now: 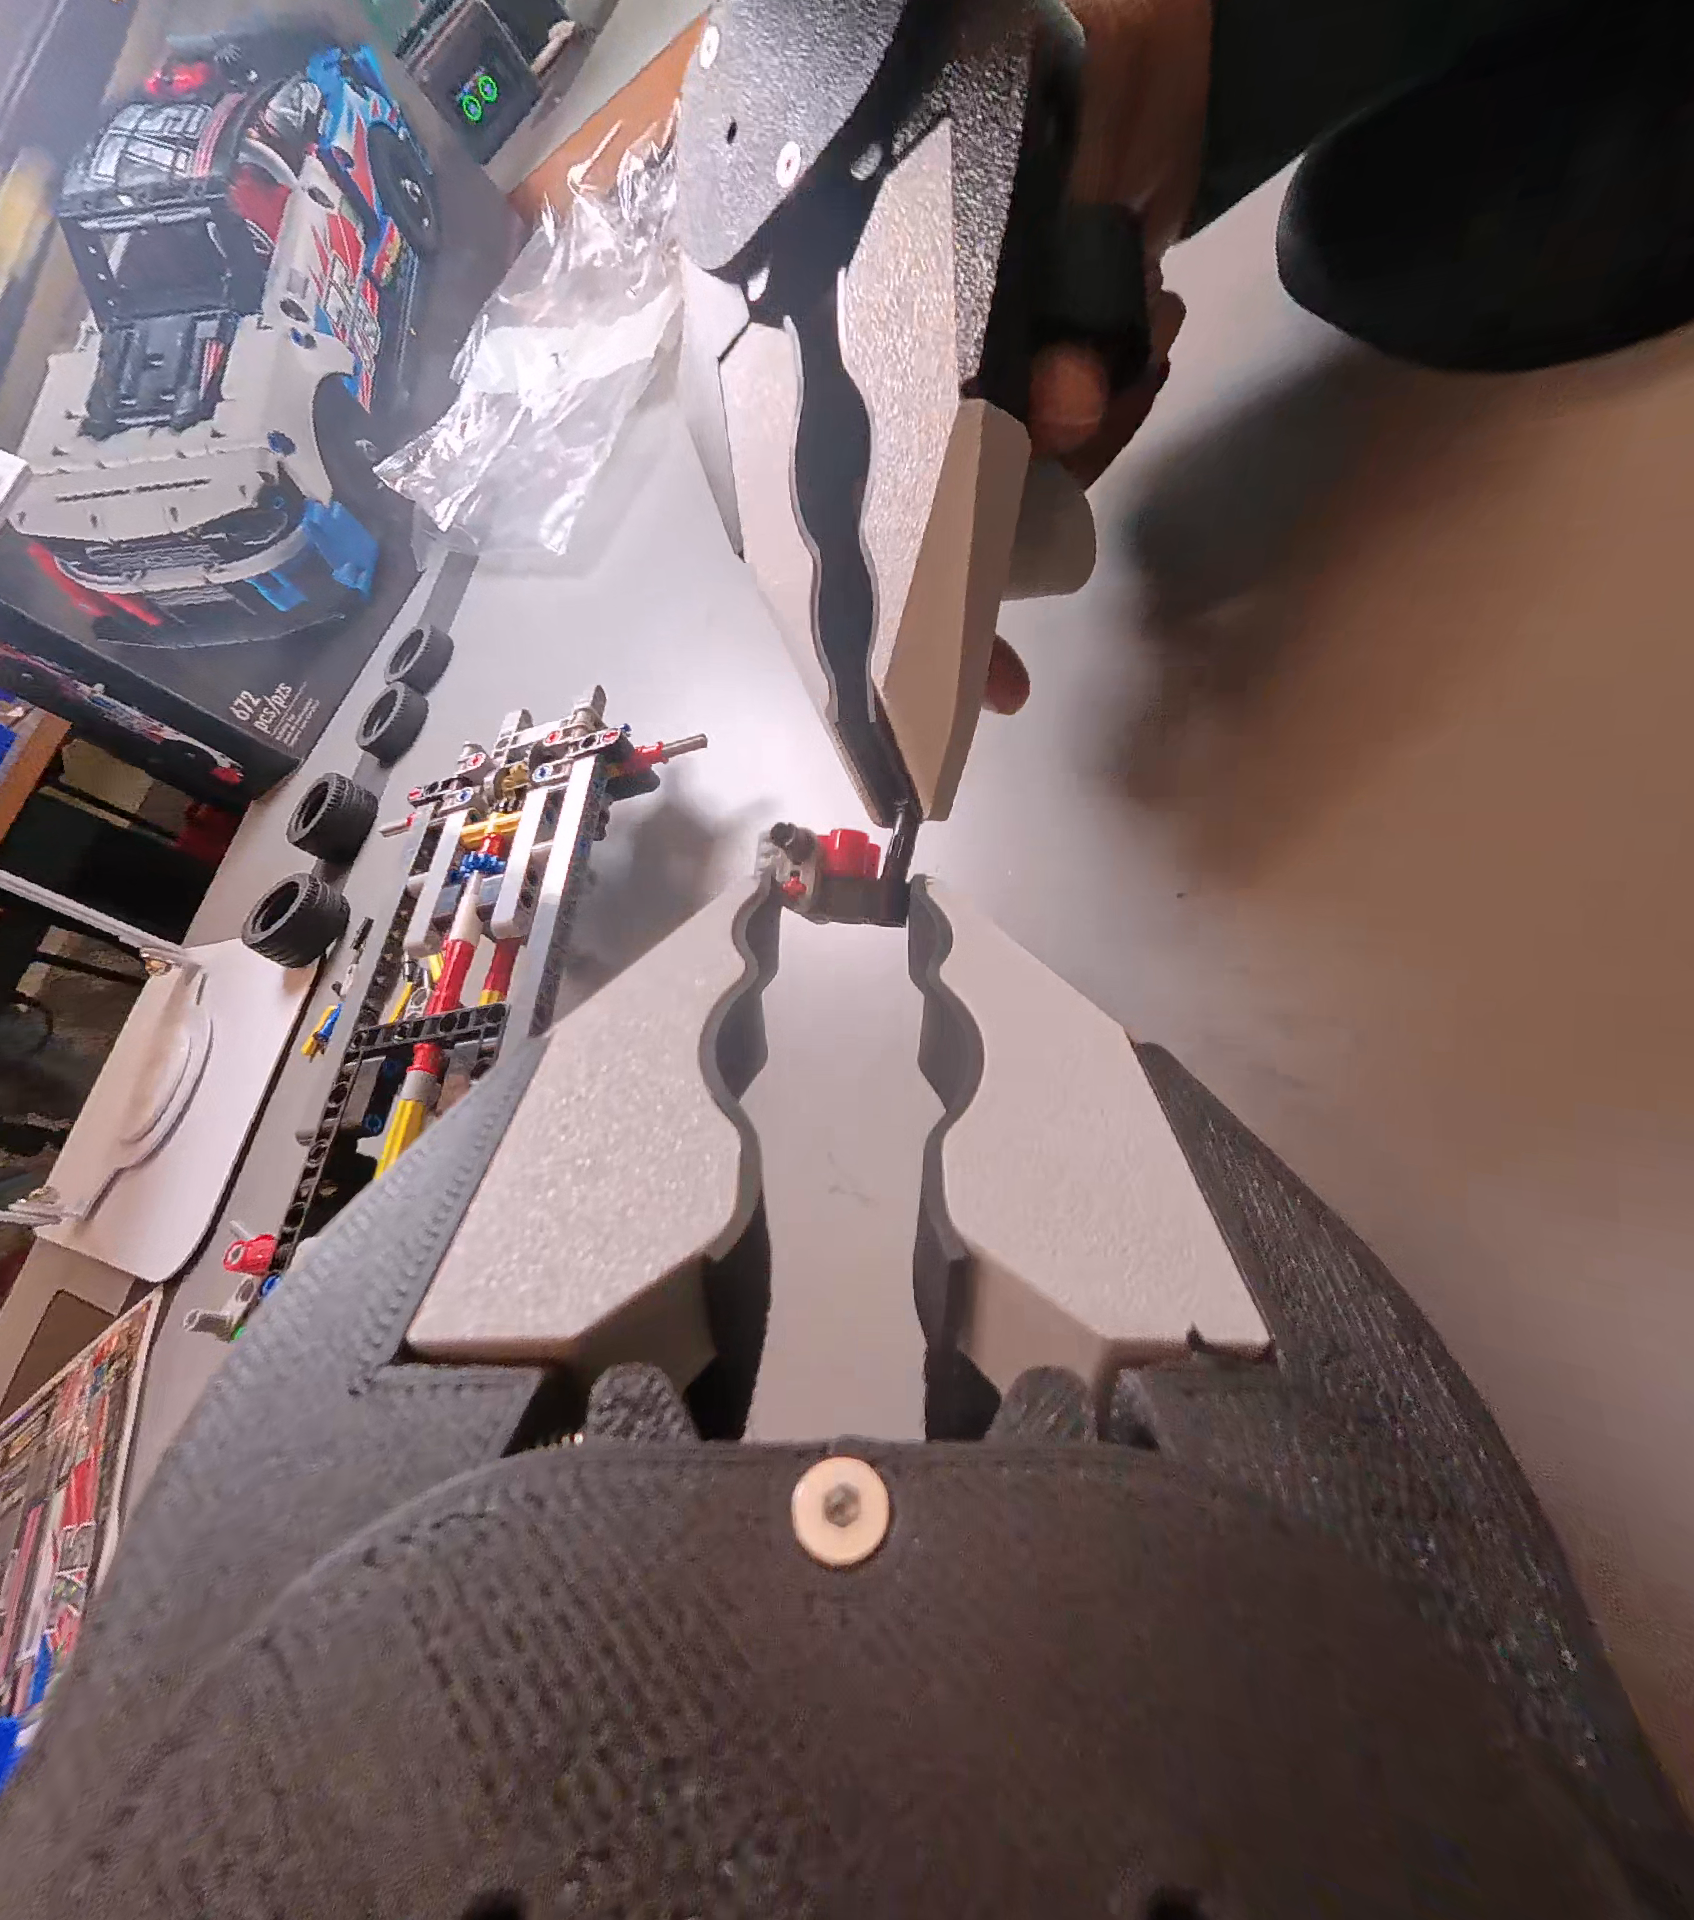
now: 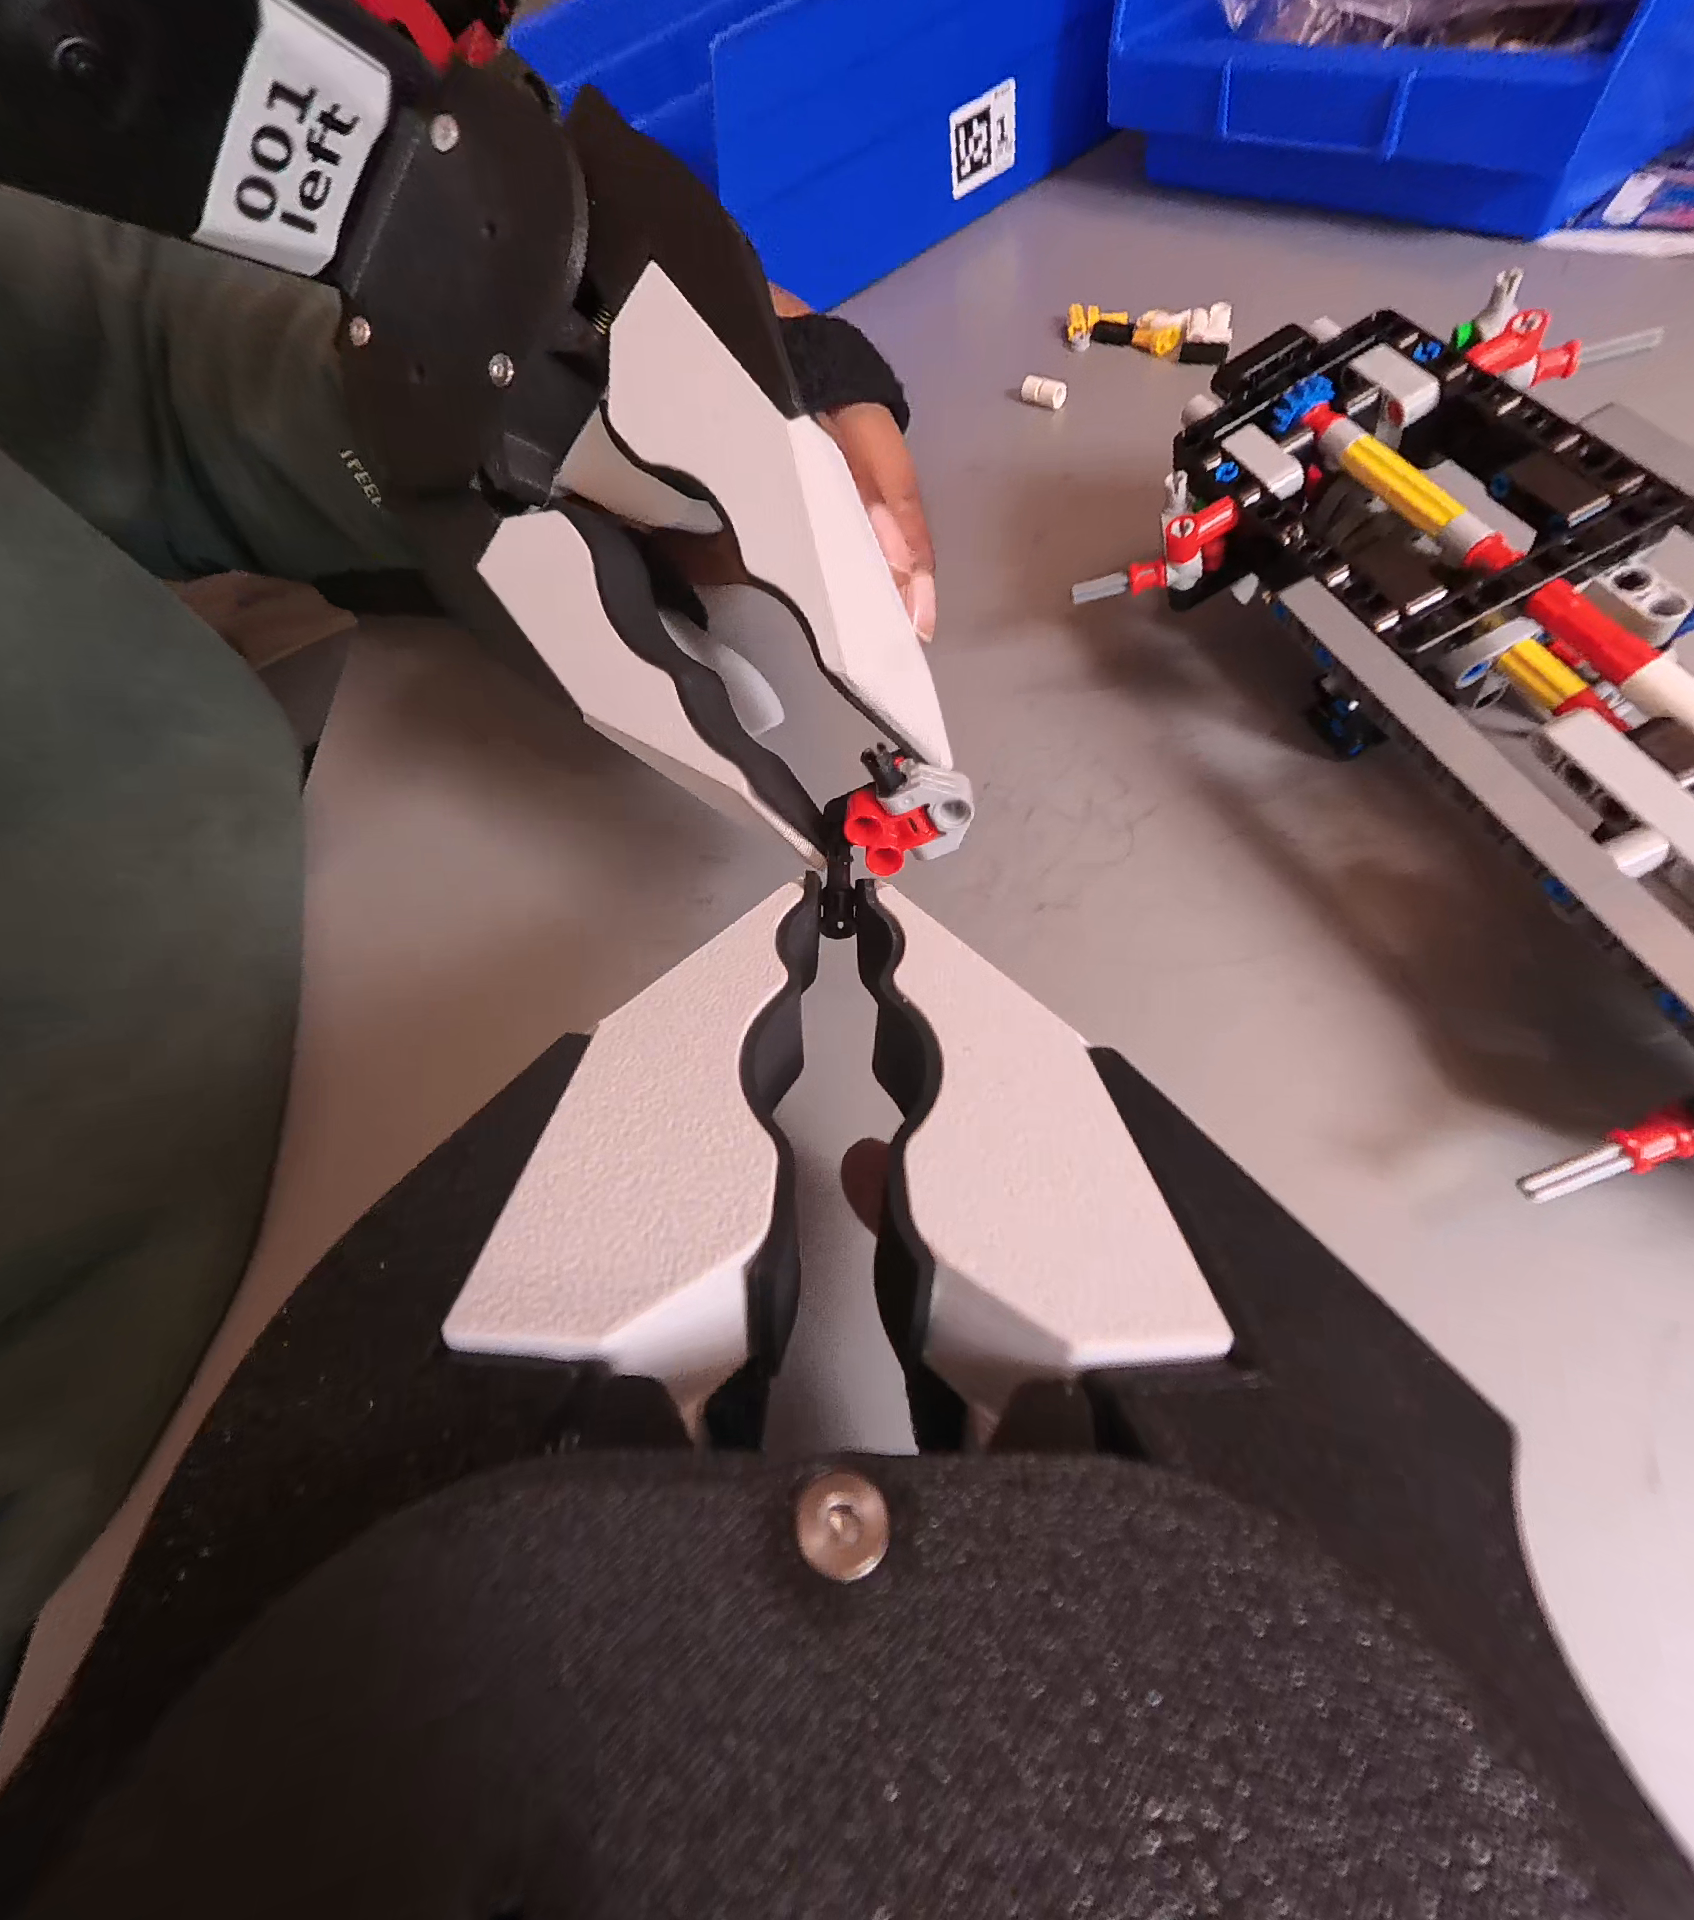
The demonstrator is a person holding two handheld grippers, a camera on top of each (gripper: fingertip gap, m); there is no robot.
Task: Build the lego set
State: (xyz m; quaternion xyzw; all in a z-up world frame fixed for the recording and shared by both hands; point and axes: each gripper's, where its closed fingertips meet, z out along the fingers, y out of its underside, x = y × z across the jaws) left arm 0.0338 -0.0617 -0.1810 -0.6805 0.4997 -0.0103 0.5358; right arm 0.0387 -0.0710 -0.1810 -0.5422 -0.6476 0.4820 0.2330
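Grey tabletop (image 2: 1186, 1039) carries chassis (image 2: 1508, 582), blue bins (image 2: 1342, 135); both jaws pinching small assembly (image 2: 900, 816).

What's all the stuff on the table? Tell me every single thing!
Lego car frame: one, black, grey, red and yellow, on the table.
tyres: four, black, in a row beside the frame.
Lego box: one, dark, behind the tyres.
plastic bag: one, clear, beside the box.
bins: two, blue, at the table's far side.
loose parts: a few, yellow, black and white, near the frame.
small piece: one, red and grey, in the left tool.
pin: one, black, in the right tool.
table: one, grey.
left tool: shut on the small piece.
right tool: shut on the pin.
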